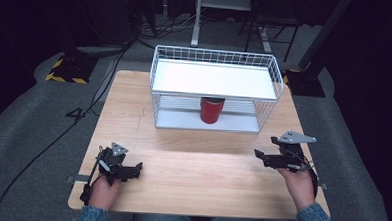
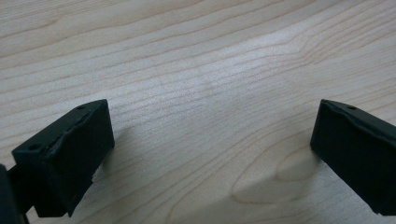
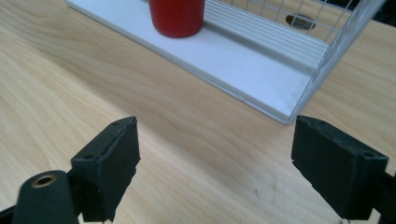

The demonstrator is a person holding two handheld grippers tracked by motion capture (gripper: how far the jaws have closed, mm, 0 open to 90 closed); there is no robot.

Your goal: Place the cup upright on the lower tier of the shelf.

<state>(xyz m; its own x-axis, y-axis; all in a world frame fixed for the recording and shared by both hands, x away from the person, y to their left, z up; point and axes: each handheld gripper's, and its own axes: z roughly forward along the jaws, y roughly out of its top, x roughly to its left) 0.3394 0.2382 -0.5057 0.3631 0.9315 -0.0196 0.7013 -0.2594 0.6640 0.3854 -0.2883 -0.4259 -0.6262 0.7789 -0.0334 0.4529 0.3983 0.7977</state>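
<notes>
One red can (image 1: 212,110) stood upright on the lower shelf of the white wire rack (image 1: 214,79) at the far middle of the bench (image 1: 201,166). The right gripper (image 1: 268,153) hovered near the rack's right front corner, jaws wide apart and empty. The left gripper (image 1: 135,169) sat well apart, equally spread, holding nothing.

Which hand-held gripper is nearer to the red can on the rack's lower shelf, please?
Right. The right hand-held gripper sits in front of the rack's right end, facing the red can. The left hand-held gripper rests farther back, near the table's front-left corner.
</notes>
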